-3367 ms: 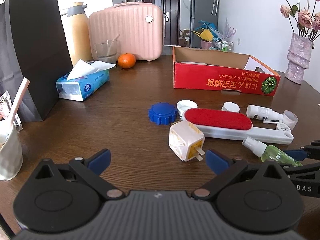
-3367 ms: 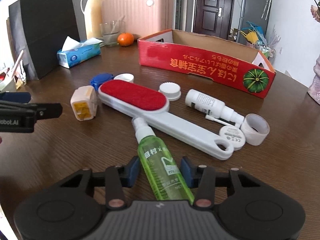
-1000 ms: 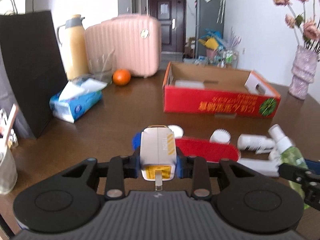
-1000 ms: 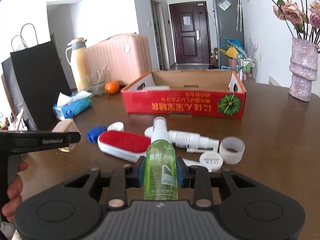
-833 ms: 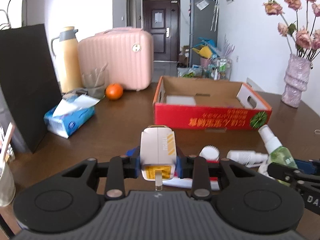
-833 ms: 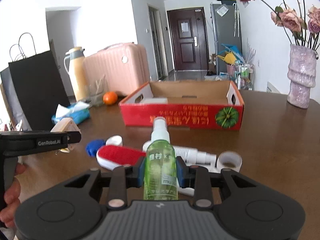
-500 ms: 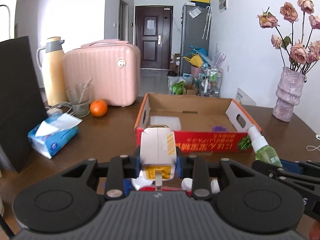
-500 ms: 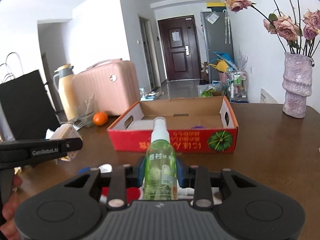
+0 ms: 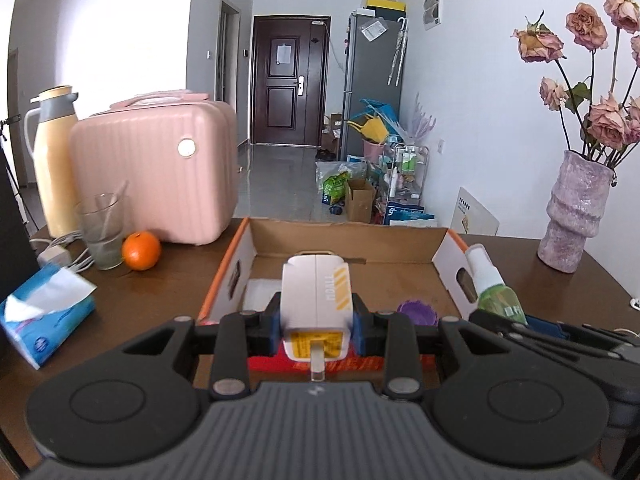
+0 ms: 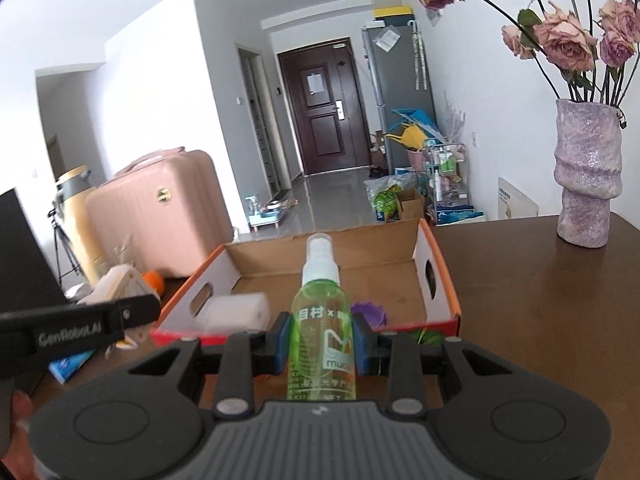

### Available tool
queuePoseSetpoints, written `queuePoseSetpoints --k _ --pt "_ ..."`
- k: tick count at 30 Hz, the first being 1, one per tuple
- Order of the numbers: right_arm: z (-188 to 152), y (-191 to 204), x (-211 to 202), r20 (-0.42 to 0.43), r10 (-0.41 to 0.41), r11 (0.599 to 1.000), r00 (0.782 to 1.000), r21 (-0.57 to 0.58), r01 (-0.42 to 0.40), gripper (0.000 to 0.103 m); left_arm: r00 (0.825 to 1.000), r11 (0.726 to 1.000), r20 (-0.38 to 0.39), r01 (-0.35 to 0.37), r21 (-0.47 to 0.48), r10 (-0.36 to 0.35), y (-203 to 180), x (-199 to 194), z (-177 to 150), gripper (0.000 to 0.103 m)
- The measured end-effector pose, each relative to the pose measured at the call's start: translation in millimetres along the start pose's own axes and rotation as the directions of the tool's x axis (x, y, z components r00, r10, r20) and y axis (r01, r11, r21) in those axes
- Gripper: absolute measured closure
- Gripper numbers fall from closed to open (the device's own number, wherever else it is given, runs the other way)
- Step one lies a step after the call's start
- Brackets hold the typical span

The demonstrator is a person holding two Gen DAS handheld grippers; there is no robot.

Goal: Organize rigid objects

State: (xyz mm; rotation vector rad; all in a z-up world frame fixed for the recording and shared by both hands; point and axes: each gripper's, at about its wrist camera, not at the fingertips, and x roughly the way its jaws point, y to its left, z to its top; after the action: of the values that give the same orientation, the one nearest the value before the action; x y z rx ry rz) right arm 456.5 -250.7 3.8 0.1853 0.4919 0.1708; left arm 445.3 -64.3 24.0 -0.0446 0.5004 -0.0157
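My left gripper point(image 9: 316, 320) is shut on a white plug adapter point(image 9: 316, 292) with yellow stripes, its prong pointing back at the camera. It hovers over the near wall of the red cardboard box point(image 9: 240, 256). My right gripper point(image 10: 322, 340) is shut on a green spray bottle point(image 10: 322, 320) with a white nozzle pointing forward, also over the near wall of the box point(image 10: 436, 272). The bottle point(image 9: 494, 292) and the right gripper show at the right of the left wrist view. Inside the box lie a white object point(image 10: 236, 312) and a purple object point(image 9: 416, 312).
A pink suitcase point(image 9: 156, 172), a thermos point(image 9: 52, 160), a glass point(image 9: 102, 232), an orange point(image 9: 141, 251) and a tissue pack point(image 9: 44, 316) stand left of the box. A purple vase of dried roses point(image 10: 588, 176) is at the right on the brown table point(image 10: 540, 300).
Both grippers have carried the adapter and the bottle up and forward from the loose items to the box; the lint brush, caps and white bottle have dropped out of view.
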Motion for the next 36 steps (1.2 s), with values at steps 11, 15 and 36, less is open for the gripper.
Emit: queuePoseSetpoints --k 11,15,36 --pt "34 -36 74 -0.003 -0.038 0.998 0.999 0.043 0.038 0.073 1.000 1.000 -0.014 -0.002 0.008 0.002 -21 71 21 0.070" --pt "40 -45 102 -0.024 -0.044 0.998 0.999 0.048 0.045 0.073 0.999 1.000 -0.032 -0.006 0.004 0.006 -25 97 27 0.070" --pt "37 -53 167 -0.137 -0.090 0.995 0.987 0.023 0.094 0.073 0.988 0.997 -0.149 -0.039 0.059 0.048 -34 166 24 0.070"
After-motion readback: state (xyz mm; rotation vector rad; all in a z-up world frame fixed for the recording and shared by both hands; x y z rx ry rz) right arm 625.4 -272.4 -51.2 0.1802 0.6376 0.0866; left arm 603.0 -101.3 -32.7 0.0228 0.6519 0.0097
